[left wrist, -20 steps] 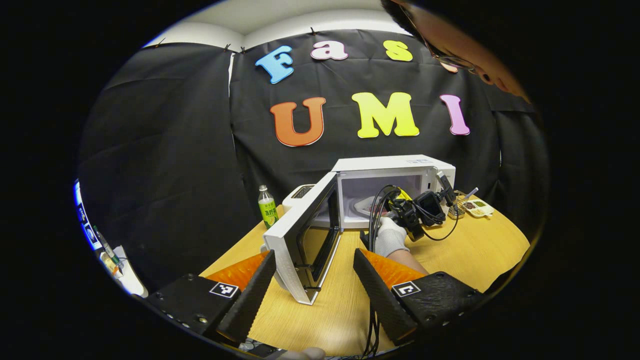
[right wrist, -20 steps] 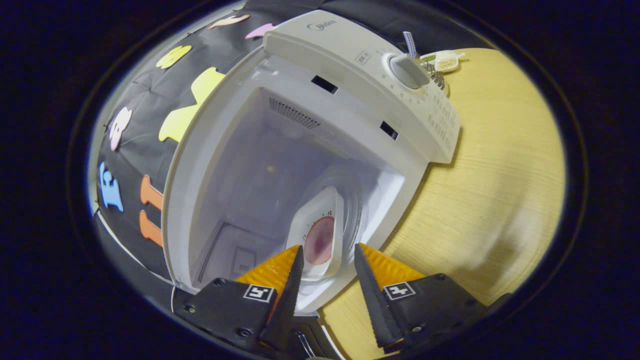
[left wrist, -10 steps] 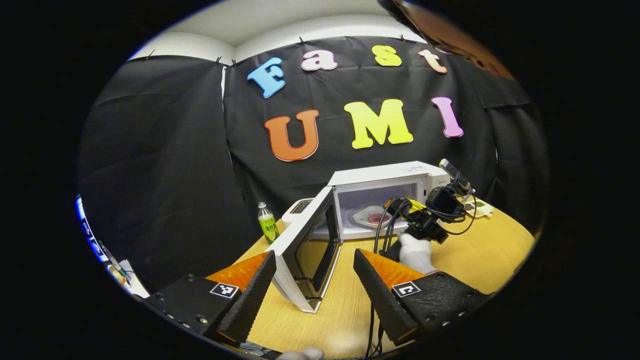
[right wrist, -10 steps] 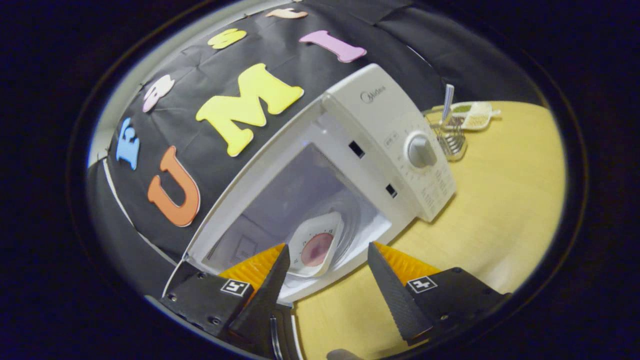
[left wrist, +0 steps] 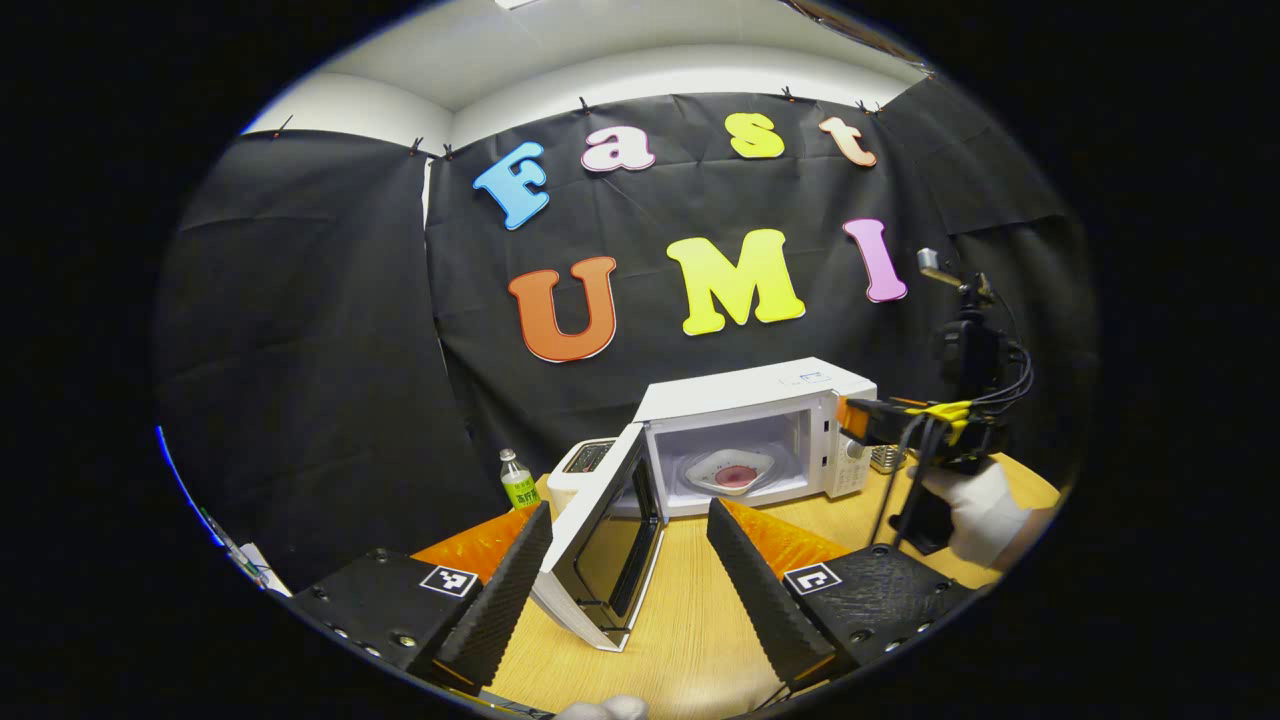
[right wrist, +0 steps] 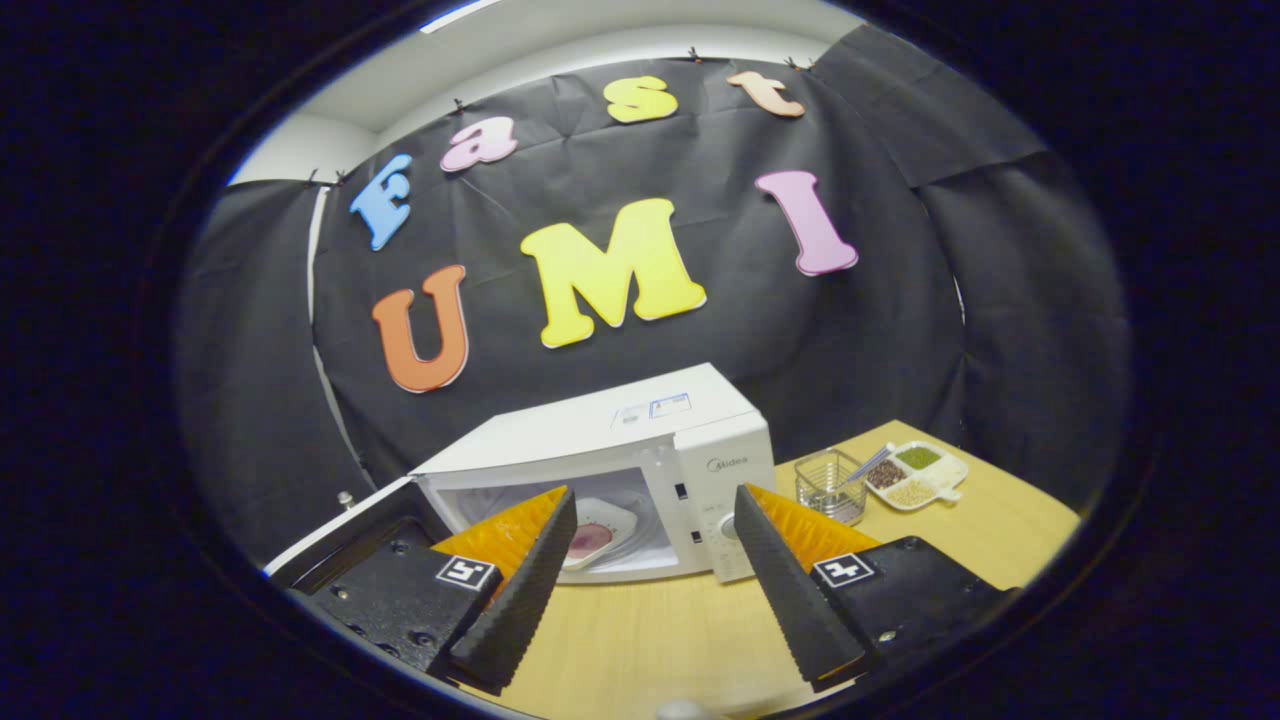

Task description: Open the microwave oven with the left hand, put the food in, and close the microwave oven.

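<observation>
Black cloth is hanging behind a wooden table (left wrist: 690,640) where a white microwave oven (left wrist: 752,430) is sitting with its long axis running across the table and its mouth facing the cameras. From the left: a green bottle (left wrist: 517,480) is standing near the wall, then the door (left wrist: 600,545) is swinging wide on its left hinge, edge toward the left claw (left wrist: 630,565), whose fingers are spread apart and empty. Inside the cavity, the food plate (left wrist: 733,470) is lying flat. Further right, the right claw (right wrist: 650,560) is gaping, gripping nothing, held by a gloved hand (left wrist: 980,510). Beyond are sitting a wire basket (right wrist: 830,485) and a divided dish (right wrist: 918,475).
</observation>
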### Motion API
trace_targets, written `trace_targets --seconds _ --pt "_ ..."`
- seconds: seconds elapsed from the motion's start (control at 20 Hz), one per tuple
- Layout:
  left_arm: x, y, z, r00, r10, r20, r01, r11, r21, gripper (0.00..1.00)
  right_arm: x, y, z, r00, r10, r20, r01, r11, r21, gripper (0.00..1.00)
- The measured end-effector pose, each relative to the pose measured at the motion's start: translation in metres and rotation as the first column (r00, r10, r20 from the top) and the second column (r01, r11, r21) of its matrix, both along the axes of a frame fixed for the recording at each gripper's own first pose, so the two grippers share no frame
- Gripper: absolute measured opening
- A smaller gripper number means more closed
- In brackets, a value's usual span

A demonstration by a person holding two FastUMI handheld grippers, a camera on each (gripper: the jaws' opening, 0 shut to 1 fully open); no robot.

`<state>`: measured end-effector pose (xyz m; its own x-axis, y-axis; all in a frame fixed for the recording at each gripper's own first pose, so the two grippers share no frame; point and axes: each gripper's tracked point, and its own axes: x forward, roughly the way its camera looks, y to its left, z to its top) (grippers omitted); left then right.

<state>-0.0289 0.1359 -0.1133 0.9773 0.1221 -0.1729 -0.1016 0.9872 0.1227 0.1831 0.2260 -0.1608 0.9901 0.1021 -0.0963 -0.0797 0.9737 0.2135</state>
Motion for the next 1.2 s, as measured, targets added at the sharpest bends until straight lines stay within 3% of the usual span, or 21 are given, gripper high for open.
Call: trace_targets --seconds 0.05,0.1,0.15,0.2,0.25,0.4,0.45,0.55,0.6,0.65,0.75,0.8,0.85,0.95,1.2 --pt "0.001 0.000 0.002 1.000 0.000 -0.001 0.000 1.000 -0.008 0.95 -0.011 -0.013 0.008 1.000 0.019 0.008 -0.019 0.997 -0.068 1.00" --pt "0.004 -0.002 0.002 1.000 -0.002 -0.004 0.002 1.000 -0.016 0.95 -0.023 -0.032 0.013 1.000 0.013 0.002 -0.013 0.990 -0.139 1.00" --pt "0.008 -0.004 0.005 1.000 -0.007 -0.002 0.007 1.000 -0.024 0.95 -0.035 -0.049 0.018 1.000 0.011 -0.013 -0.013 0.986 -0.169 0.91" --pt "0.011 -0.007 0.009 1.000 -0.017 0.004 0.017 0.999 -0.037 0.95 -0.044 -0.061 0.025 1.000 0.013 -0.020 -0.016 0.986 -0.167 0.92" --pt "0.015 -0.009 0.010 1.000 -0.022 0.007 0.023 0.998 -0.051 0.95 -0.054 -0.076 0.028 0.999 -0.003 -0.042 -0.004 0.983 -0.181 1.00" --pt "0.027 -0.013 0.016 0.999 -0.048 0.017 0.049 0.998 -0.040 0.95 -0.079 -0.124 0.042 0.996 -0.066 -0.066 0.051 0.977 -0.206 1.00" --pt "0.030 -0.014 0.016 0.998 -0.057 0.028 0.058 0.998 -0.029 0.95 -0.085 -0.133 0.048 0.995 -0.079 -0.061 0.064 0.975 -0.211 0.92" --pt "0.041 -0.020 0.014 0.994 -0.098 0.038 0.099 0.995 -0.022 0.48 -0.089 -0.146 0.062 0.994 -0.098 -0.051 0.084 0.971 -0.224 0.91" --pt "0.047 -0.013 0.012 0.995 -0.090 0.036 0.091 0.996 -0.010 0.25 -0.094 -0.146 0.063 0.993 -0.099 -0.058 0.084 0.972 -0.220 1.00" --pt "0.048 0.000 0.006 0.998 -0.061 0.018 0.061 0.998 -0.003 0.01 -0.100 -0.145 0.063 0.993 -0.097 -0.072 0.080 0.974 -0.213 1.00" --pt "0.054 0.021 0.001 0.999 -0.042 0.025 0.043 0.999 -0.026 0.00 -0.108 -0.143 0.059 0.991 -0.087 -0.097 0.065 0.975 -0.211 1.00" --pt "0.056 0.034 -0.002 1.000 -0.021 0.010 0.021 0.999 -0.029 0.11 -0.111 -0.143 0.057 0.990 -0.089 -0.107 0.065 0.976 -0.207 1.00" --pt "0.054 0.047 -0.006 1.000 0.000 0.005 0.000 1.000 -0.015 0.00 -0.115 -0.142 0.056 0.989 -0.085 -0.119 0.060 0.978 -0.200 1.00" --pt "0.051 0.078 -0.006 0.998 0.054 0.027 -0.055 0.998 0.029 0.00 -0.125 -0.141 0.051 0.985 -0.086 -0.147 0.056 0.978 -0.202 1.00" --pt "0.035 0.127 -0.052 0.994 0.108 -0.018 -0.108 0.994 -0.008 0.00 -0.143 -0.143 0.055 0.981 -0.106 -0.162 0.072 0.977 -0.202 1.00"
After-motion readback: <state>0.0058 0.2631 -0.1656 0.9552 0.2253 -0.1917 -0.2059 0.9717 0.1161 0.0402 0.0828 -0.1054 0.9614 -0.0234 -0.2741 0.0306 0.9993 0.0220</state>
